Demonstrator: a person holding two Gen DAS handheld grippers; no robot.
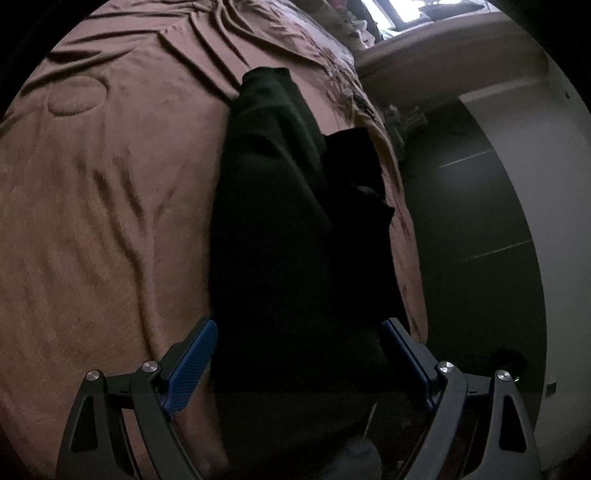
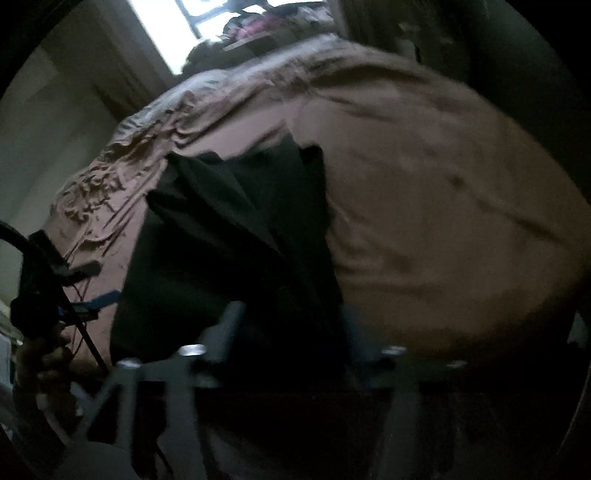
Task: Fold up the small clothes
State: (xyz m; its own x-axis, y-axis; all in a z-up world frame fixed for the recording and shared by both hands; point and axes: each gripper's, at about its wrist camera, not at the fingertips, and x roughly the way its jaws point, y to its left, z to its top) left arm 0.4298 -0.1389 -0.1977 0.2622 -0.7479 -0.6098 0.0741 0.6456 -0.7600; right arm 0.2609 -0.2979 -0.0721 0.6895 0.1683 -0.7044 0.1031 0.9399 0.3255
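The left hand-held gripper [image 1: 299, 354] stands spread wide, its two blue pads [image 1: 192, 365] well apart on either side of the near end of a dark garment [image 1: 280, 229]. The cloth lies between the fingers, but the pads do not press on it; whether either pad brushes the fabric's edge cannot be told in the dim light.

The garment lies on a bed [image 1: 103, 192] covered with a brown, wrinkled sheet. It stretches away from the camera as a long dark strip, close to the bed's right edge, with a folded flap lying over its right side. Past that edge is a dark floor [image 1: 472, 221] and a pale wall.

In the right wrist view the picture is blurred. The right hand-held gripper [image 2: 291, 332] shows at the bottom, its fingers [image 2: 231, 325] parted, with the near end of the garment [image 2: 229, 236] under and between them. The fingers appear apart rather than clamped, and no fold of cloth is seen pinched; whether they touch it cannot be told through the blur.

At the left edge of this view the other hand-held gripper [image 2: 92, 291] appears, one blue pad visible, with a person's hand [image 2: 44, 362] below it. A bright window [image 2: 177, 29] shows beyond the bed's [image 2: 443, 203] far end.
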